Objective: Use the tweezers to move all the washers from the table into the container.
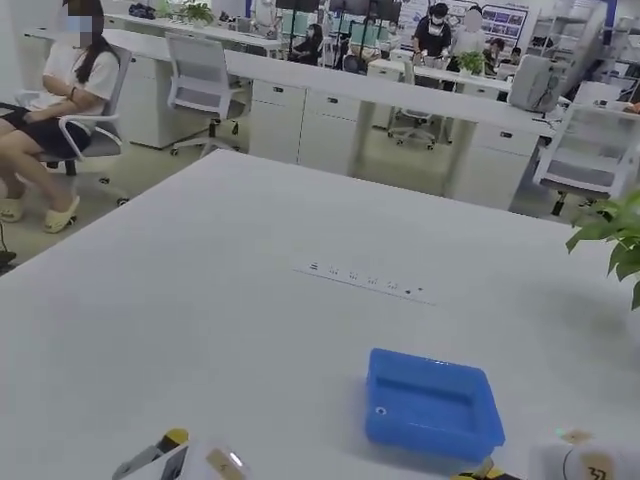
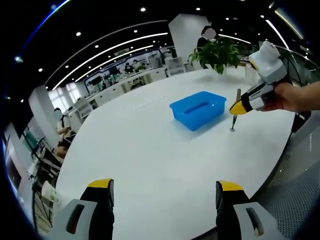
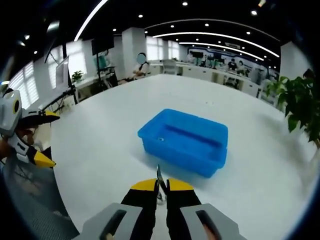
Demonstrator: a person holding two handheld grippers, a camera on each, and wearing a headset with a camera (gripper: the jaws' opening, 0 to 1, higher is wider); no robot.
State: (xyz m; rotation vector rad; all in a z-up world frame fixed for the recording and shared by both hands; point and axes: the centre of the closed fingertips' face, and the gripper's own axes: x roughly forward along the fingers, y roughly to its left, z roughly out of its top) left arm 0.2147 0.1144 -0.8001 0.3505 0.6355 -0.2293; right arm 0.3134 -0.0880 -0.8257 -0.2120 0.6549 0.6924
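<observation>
A blue container [image 1: 432,402] sits on the white table [image 1: 250,330] near its front edge. One small ring-shaped washer [image 1: 380,410] lies inside it by the near-left corner, seen too in the right gripper view [image 3: 161,139]. My right gripper [image 3: 160,186] is shut on thin metal tweezers [image 3: 158,176], which point down at the table just in front of the container [image 3: 185,140]. In the left gripper view the tweezers [image 2: 234,112] stand tip-down on the table right of the container [image 2: 198,107]. My left gripper [image 2: 165,192] is open and holds nothing, well left of the container.
A potted plant [image 1: 615,240] stands at the table's right side. A row of flush sockets [image 1: 365,282] lies mid-table. Office chairs, desks and seated people are beyond the far edge. A white tag [image 1: 585,462] rests at the front right.
</observation>
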